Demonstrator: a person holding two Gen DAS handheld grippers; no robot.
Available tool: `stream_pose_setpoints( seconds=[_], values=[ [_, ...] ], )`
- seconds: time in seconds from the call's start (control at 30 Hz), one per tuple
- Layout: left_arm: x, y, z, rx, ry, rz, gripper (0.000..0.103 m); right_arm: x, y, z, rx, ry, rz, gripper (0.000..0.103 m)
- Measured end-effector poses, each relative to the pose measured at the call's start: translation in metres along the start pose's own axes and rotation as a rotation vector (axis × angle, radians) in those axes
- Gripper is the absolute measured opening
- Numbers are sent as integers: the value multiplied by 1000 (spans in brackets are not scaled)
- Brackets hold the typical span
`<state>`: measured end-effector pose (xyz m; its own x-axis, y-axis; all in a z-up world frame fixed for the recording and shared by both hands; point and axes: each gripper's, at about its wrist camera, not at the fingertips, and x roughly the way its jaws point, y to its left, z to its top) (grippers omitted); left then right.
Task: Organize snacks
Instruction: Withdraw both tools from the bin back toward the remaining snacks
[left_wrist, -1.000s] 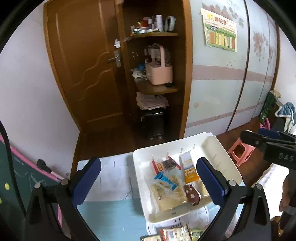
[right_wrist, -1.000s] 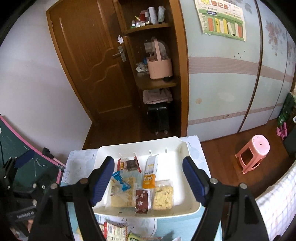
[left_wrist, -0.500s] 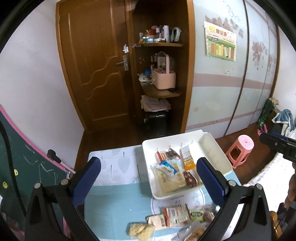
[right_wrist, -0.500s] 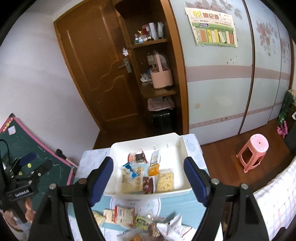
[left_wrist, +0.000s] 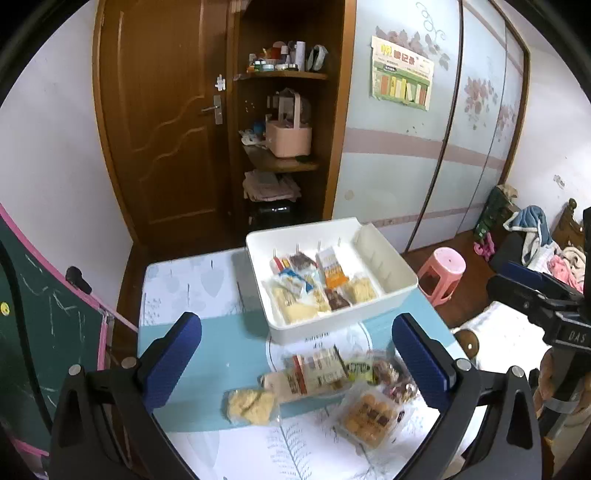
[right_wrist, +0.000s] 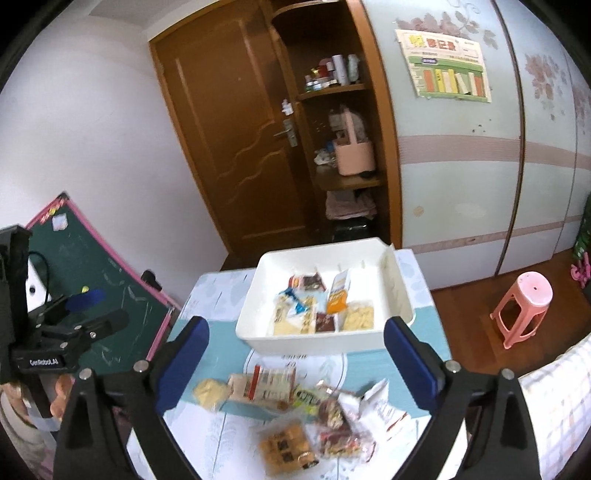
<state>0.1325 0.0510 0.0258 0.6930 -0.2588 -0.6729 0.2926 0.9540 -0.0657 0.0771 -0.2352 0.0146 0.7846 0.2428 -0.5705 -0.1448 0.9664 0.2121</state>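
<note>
Both grippers, left (left_wrist: 295, 354) and right (right_wrist: 295, 354), stand wide open and empty at lower frame. White tray (left_wrist: 391, 258) holds snacks at center; loose packets (left_wrist: 317, 376) lie below it.

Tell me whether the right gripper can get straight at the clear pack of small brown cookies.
Probably yes: the right gripper is open, and the cookie pack lies uncovered at the pile's near edge.

White tray (left_wrist: 402, 291): smooth plastic, slight sheen. Loose snack packets (left_wrist: 317, 374): glossy, crinkled film; some clear, some printed. Tablecloth (left_wrist: 221, 343): matt, smooth, printed with leaves. Left gripper (left_wrist: 297, 354) and right gripper (right_wrist: 295, 360): matt black plastic frames, metal screws, textured blue pads (left_wrist: 419, 352). Door (left_wrist: 162, 122): varnished wood, metal handle. Stool (right_wrist: 522, 306): pink plastic.
</note>
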Motion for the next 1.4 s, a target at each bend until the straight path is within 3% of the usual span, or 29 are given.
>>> stream_pose_setpoints(
  seconds=[0.33,0.7,1.0,1.4],
  values=[
    [14,-6,-71,82,4,7,103,8,16,-65,-77,23,9,99],
    [47,-4,-127,164,74,25,103,56,10,-133,-95,199,-12,99],
    [67,8,-152,150,146,18,103,79,17,-166,-130,296,0,99],
    [76,21,-164,164,183,28,103,98,23,-181,-155,354,-6,99]
  ],
)
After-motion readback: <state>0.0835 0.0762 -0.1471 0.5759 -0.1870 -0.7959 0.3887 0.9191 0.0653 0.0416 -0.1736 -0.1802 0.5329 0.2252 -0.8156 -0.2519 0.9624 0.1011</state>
